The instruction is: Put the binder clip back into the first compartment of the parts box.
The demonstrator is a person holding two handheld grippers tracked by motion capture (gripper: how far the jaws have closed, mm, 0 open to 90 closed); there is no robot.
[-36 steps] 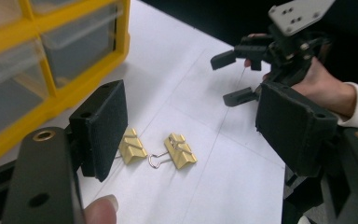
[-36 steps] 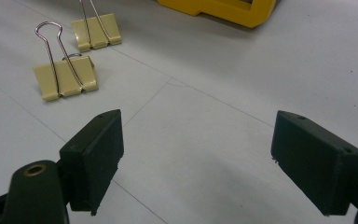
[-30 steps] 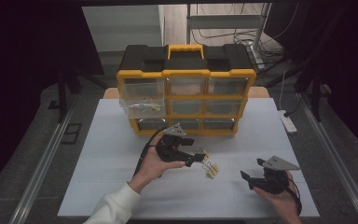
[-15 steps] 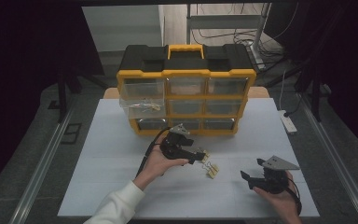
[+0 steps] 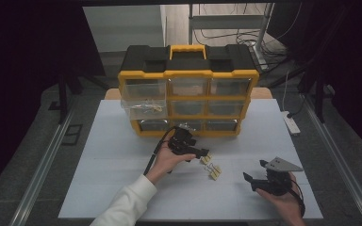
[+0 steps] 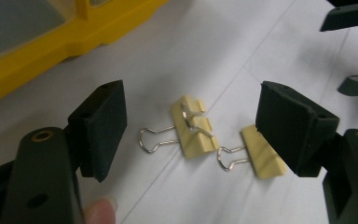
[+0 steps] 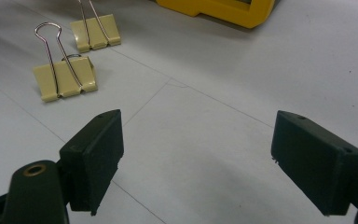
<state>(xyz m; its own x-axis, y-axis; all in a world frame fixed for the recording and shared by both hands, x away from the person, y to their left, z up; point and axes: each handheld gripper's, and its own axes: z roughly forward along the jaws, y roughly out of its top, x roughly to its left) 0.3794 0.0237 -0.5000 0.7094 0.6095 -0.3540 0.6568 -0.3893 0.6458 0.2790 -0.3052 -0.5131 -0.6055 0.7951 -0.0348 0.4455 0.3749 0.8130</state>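
Two pale yellow binder clips lie on the white table. In the left gripper view the nearer clip (image 6: 193,128) sits between my open jaws and the second clip (image 6: 261,156) lies partly behind the right jaw. My left gripper (image 5: 206,155) hovers just over them with its jaws apart and not touching either. In the high view the clips (image 5: 211,167) lie at the table's middle. My right gripper (image 5: 260,170) rests open near the front right, with both clips (image 7: 65,79) ahead and to its left.
A yellow and black drawer organiser (image 5: 187,89) stands at the back of the table, its upper left drawer (image 5: 143,106) pulled out with small items inside. A white power strip (image 5: 292,123) lies off the table's right edge.
My left gripper has moved right and down toward the two clips. The right gripper has stayed where it was.
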